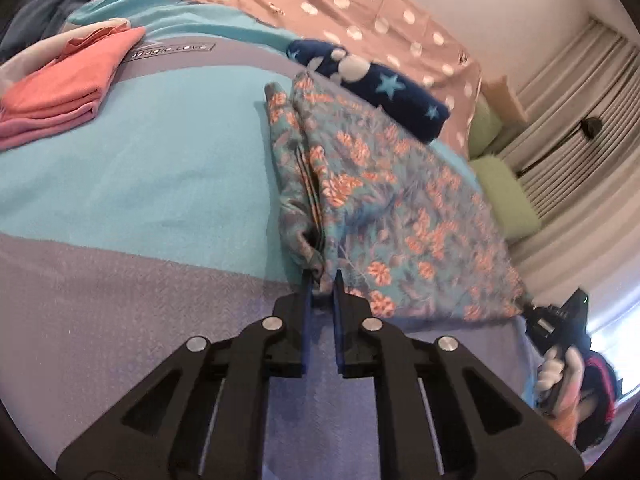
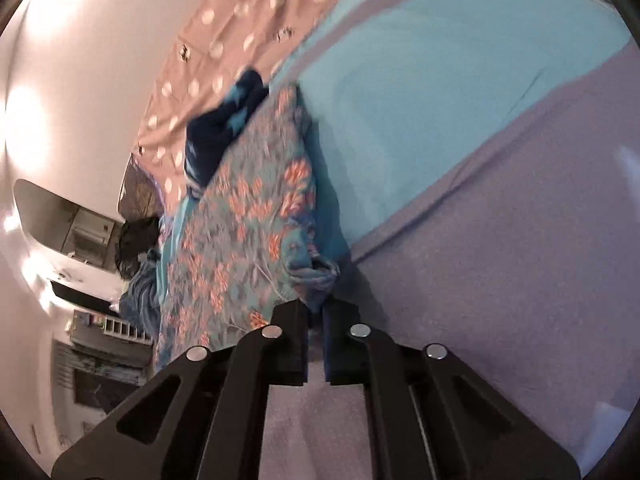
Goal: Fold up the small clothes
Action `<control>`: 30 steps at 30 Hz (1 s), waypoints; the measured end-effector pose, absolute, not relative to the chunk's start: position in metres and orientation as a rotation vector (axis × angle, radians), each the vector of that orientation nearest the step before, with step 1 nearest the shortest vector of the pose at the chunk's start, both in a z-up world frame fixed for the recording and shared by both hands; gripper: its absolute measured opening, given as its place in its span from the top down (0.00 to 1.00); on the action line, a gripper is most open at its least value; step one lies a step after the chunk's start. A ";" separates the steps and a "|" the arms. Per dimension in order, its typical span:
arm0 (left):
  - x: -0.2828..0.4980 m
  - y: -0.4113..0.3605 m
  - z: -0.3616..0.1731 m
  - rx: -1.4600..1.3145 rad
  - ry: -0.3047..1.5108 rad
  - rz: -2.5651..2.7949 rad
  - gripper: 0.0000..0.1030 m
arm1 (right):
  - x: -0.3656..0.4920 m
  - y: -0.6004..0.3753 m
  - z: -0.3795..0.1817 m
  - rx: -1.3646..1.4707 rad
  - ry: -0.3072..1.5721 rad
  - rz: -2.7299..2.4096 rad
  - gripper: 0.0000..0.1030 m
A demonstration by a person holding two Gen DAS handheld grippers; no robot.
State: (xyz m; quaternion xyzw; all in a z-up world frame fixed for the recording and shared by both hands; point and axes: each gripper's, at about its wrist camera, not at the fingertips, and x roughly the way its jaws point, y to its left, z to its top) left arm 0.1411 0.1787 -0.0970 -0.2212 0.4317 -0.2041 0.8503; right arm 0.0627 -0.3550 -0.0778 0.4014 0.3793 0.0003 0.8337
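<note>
Floral garment [image 1: 372, 184]: teal with orange flowers, we see it lying partly folded on the striped bedspread [image 1: 160, 160], its far edge against the navy star fabric.
Left gripper [image 1: 322, 280]: we read it clamped on the garment's near corner, cloth bunched between the blue pads.
Right gripper [image 2: 316, 308]: clamped on another near corner of the garment, at its edge.
Navy star fabric [image 1: 384, 84]: rolled, touching the garment's far side.
Pink folded stack [image 1: 64, 88]: well apart from the garment, across the bedspread.
</note>
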 end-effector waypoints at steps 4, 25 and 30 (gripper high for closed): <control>0.129 0.196 -0.108 -0.520 0.924 -0.426 0.92 | 0.056 -0.371 -0.103 0.901 0.876 0.024 0.96; 0.130 0.210 -0.110 -0.500 0.856 -0.442 0.60 | 0.043 -0.028 -0.044 -0.498 0.634 0.456 0.61; 0.129 0.221 -0.120 -0.600 0.827 -0.489 0.60 | 0.059 0.031 -0.066 -0.696 0.642 0.509 0.59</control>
